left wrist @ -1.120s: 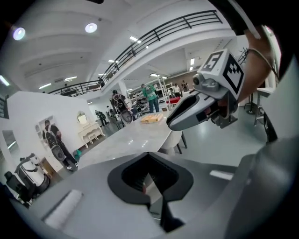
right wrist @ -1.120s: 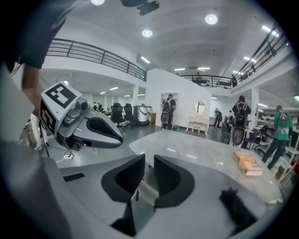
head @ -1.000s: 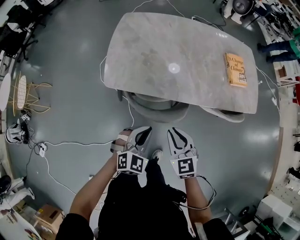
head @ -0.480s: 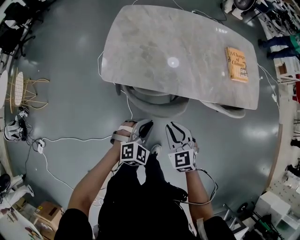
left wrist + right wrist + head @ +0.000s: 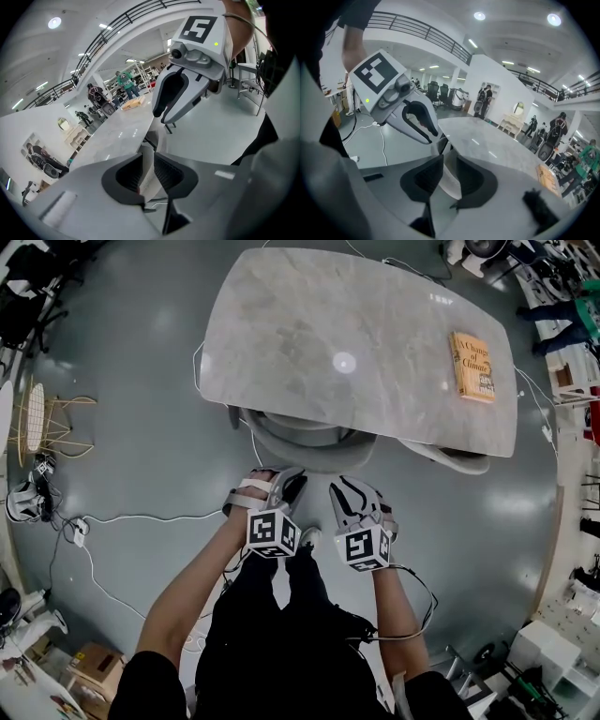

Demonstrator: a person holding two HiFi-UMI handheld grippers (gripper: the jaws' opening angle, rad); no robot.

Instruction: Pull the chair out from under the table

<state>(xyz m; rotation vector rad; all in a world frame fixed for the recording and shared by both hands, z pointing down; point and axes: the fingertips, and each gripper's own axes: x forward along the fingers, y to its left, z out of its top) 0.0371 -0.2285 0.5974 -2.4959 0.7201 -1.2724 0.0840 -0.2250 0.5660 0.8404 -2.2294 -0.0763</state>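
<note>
Pale grey chair with a curved backrest (image 5: 302,450) sits tucked under the near edge of the rounded grey marble-topped bench (image 5: 309,334). Only its back and a strip of its seat show beyond the bench rim. Both claws hang side by side just on the person's side of that backrest, pointing slantwise down toward it.

The left claw (image 5: 281,486) has its jaws parting. In the left gripper view (image 5: 148,165) a narrow gap stands between the dark ribbed pads, and the pale edge of the chair (image 5: 149,176) shows through it. The pads do not press on it.

The right claw (image 5: 352,495) is opening in the same way. In the right gripper view (image 5: 450,174) its pads stand apart, with the chair's pale back (image 5: 451,180) visible in the gap and not clamped. Whether either claw touches the backrest cannot be told.

An orange-brown book (image 5: 472,367) lies flat near the right end of the bench, well apart from the claws. A second pale chair (image 5: 454,461) pokes out from under the bench below the book. A white cable (image 5: 141,518) trails across the glossy grey floor (image 5: 150,427) to the left.
</note>
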